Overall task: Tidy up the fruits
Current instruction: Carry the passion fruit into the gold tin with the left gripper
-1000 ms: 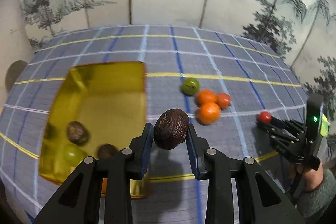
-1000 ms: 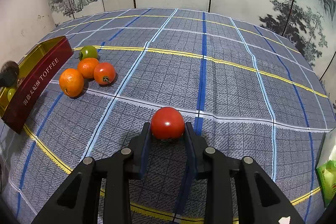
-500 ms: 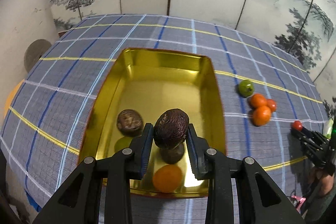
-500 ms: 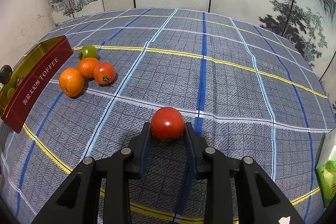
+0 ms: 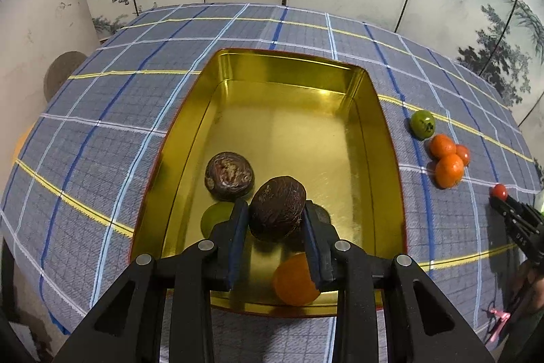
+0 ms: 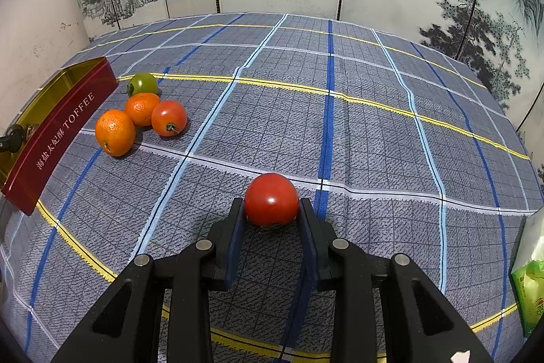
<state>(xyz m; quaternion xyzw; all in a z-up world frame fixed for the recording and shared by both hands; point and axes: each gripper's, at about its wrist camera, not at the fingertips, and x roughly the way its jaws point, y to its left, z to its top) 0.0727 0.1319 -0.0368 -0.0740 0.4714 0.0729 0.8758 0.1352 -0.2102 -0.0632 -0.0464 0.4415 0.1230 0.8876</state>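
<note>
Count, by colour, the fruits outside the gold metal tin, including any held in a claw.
Round orange mandarins: 2
Round red tomatoes: 2, one in the right claw
Round green tomato: 1
Total: 5

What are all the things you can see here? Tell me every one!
Tin: 1, gold inside, red outside, on the cloth.
Dark brown fruits: 2 clear, one in the tin, one held above it.
Green fruit: 1, in the tin.
Orange fruit: 1, in the tin.
Oranges: 2, on the cloth beside the tin.
Green tomato: 1, beside them.
Red tomatoes: 2, one by the oranges, one held.
Tablecloth: 1, blue-grey plaid.
Green packet: 1, right edge.
Left gripper: black, holding the brown fruit.
Right gripper: black, holding the tomato.
</note>
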